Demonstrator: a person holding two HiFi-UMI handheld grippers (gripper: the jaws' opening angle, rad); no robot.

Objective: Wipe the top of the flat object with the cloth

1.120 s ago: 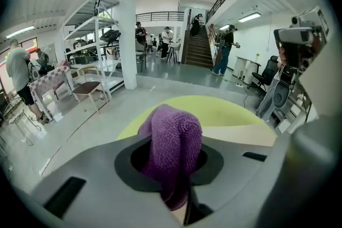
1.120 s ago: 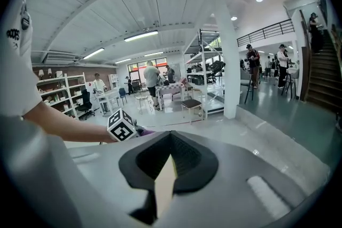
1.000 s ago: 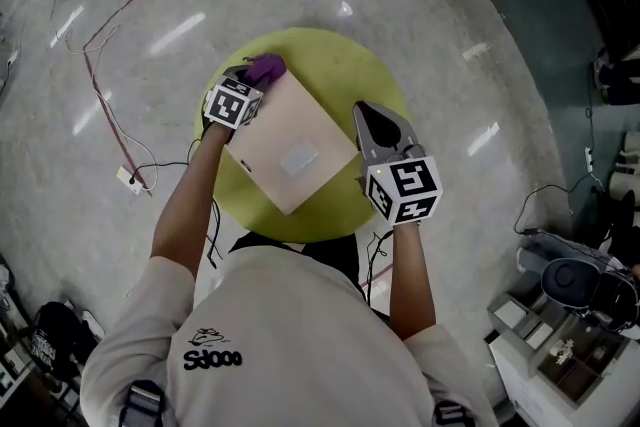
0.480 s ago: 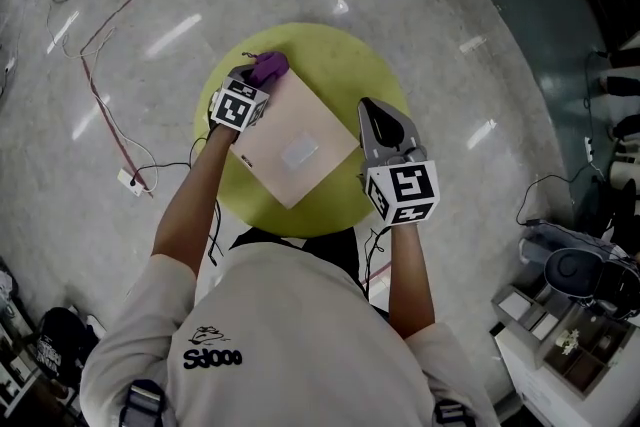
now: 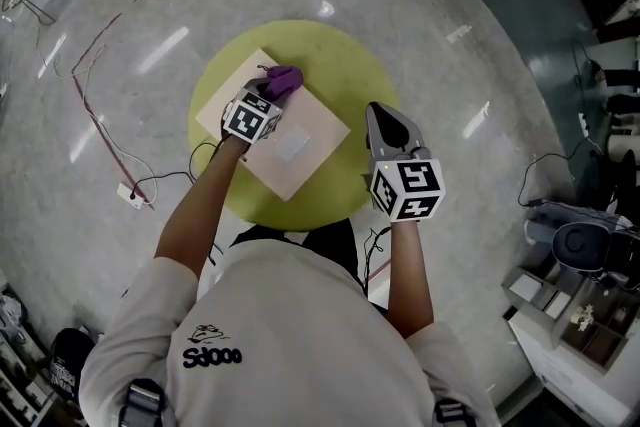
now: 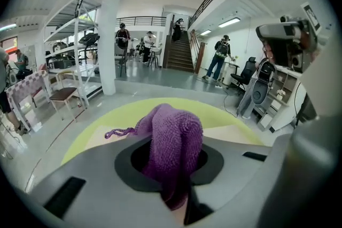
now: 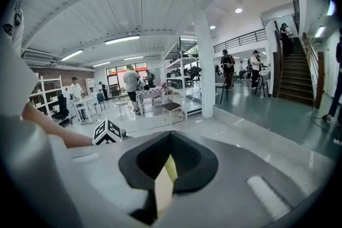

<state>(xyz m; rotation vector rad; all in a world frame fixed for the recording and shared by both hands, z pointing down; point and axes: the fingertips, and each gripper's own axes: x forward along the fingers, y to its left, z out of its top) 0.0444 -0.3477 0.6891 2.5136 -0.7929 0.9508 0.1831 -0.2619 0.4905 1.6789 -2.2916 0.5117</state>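
Observation:
A flat beige square board (image 5: 300, 160) with a pale patch in its middle lies on the round yellow-green table (image 5: 350, 65). My left gripper (image 5: 272, 93) is shut on a bunched purple cloth (image 5: 284, 79), which rests on the board near its far corner. In the left gripper view the cloth (image 6: 173, 139) bulges out between the jaws, with a loose thread to the left. My right gripper (image 5: 387, 115) hovers over the table's right side, beside the board's right corner. Its jaws are shut with nothing in them, and only a thin slit (image 7: 163, 181) shows between them.
A white power strip (image 5: 128, 194) and a red cable (image 5: 90, 105) with thin wires trail on the polished floor at left. Shelves and equipment (image 5: 575, 285) stand at the lower right. A black cable (image 5: 375, 250) hangs below the table's near edge.
My left gripper has slid the purple cloth from the board's left corner to the right, onto its far part. The right gripper has stayed beside the board's right corner.

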